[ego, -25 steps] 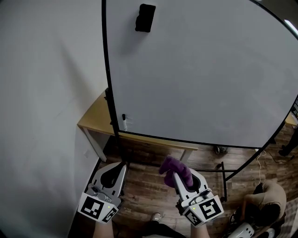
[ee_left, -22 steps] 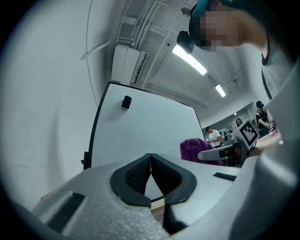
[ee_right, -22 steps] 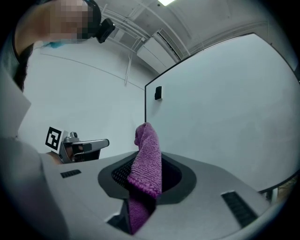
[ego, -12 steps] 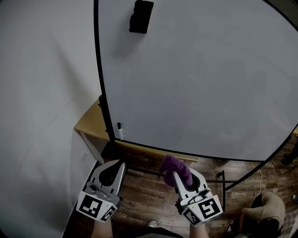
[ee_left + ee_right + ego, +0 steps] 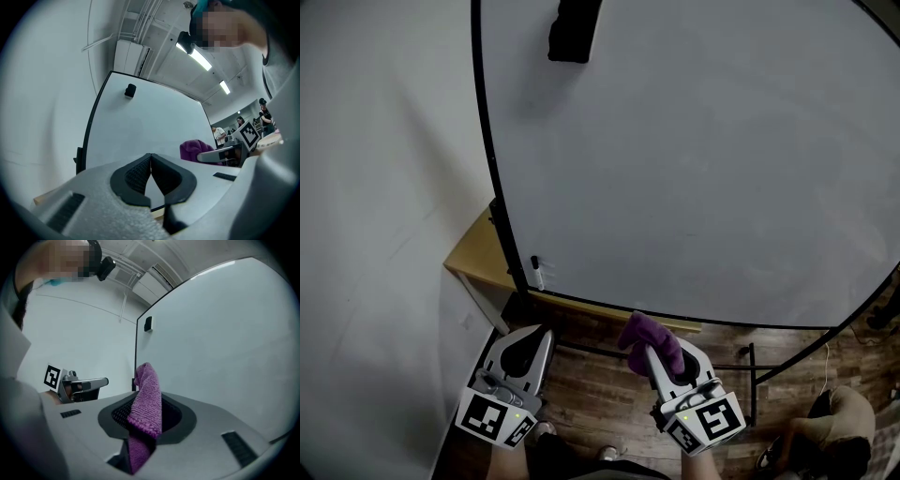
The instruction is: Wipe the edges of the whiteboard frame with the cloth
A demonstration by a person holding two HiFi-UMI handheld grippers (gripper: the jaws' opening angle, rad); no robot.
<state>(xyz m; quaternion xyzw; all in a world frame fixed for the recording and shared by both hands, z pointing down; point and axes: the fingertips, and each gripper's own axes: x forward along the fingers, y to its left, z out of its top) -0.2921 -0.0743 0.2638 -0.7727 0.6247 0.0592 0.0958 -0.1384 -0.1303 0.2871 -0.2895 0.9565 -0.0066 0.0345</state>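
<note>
A large whiteboard with a thin black frame stands in front of me; its left edge and bottom edge show in the head view. My right gripper is shut on a purple cloth, held below the board's bottom edge and apart from it. The cloth sticks up from between the jaws in the right gripper view. My left gripper hangs lower left, shut with nothing in it. The whiteboard fills the left gripper view.
A black eraser clings to the board near the top. A marker sits at the lower left corner. A wooden table stands behind the board by the white wall. The stand's black legs cross the wood floor.
The view has tilted so that the board sits lower and further left in the picture. Both grippers keep their places and the cloth stays held.
</note>
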